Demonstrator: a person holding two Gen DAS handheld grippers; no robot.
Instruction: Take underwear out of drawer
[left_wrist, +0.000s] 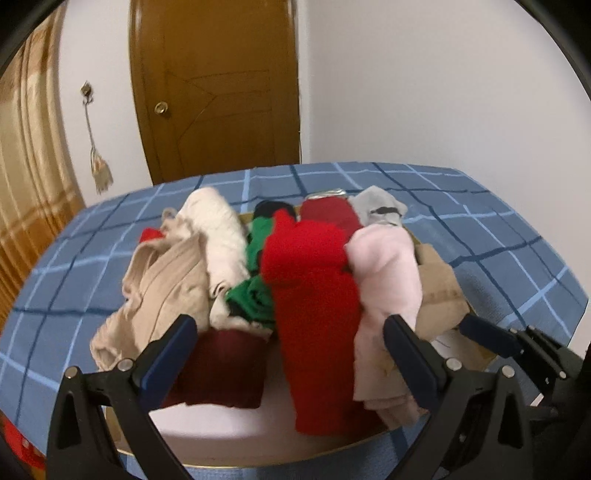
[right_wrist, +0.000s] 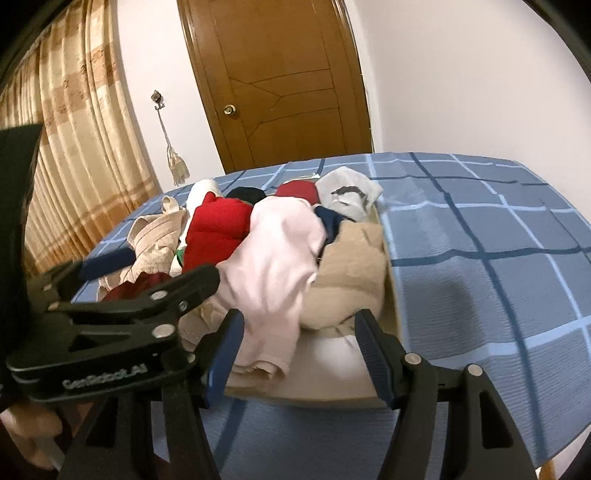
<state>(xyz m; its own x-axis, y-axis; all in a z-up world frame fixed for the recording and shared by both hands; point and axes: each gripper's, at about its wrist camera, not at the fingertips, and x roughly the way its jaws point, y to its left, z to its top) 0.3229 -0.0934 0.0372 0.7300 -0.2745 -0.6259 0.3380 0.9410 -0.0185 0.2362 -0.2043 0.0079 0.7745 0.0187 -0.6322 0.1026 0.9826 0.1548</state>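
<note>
Drawer (left_wrist: 258, 439) (shallow tray, white floor, low rim) sits on a blue checked bed (left_wrist: 480, 229), toward its near edge; the near rim is partly cut off behind gripper frames. Underwear heaped inside: red piece (left_wrist: 314, 295), pale pink piece (left_wrist: 388, 266), beige piece (left_wrist: 159, 288) spilling over the left rim, green (left_wrist: 255, 295), dark maroon (left_wrist: 221, 369), white (left_wrist: 221, 229). Items deeper in the pile are hidden. Left hand-held gripper (left_wrist: 290, 354) is spread wide, empty, fingertips at the pile's near side. Right hand-held gripper (right_wrist: 299, 347) likewise released, pink cloth (right_wrist: 277, 266) hanging between its fingers; contact unclear. Brown door (right_wrist: 280, 81) behind.
</note>
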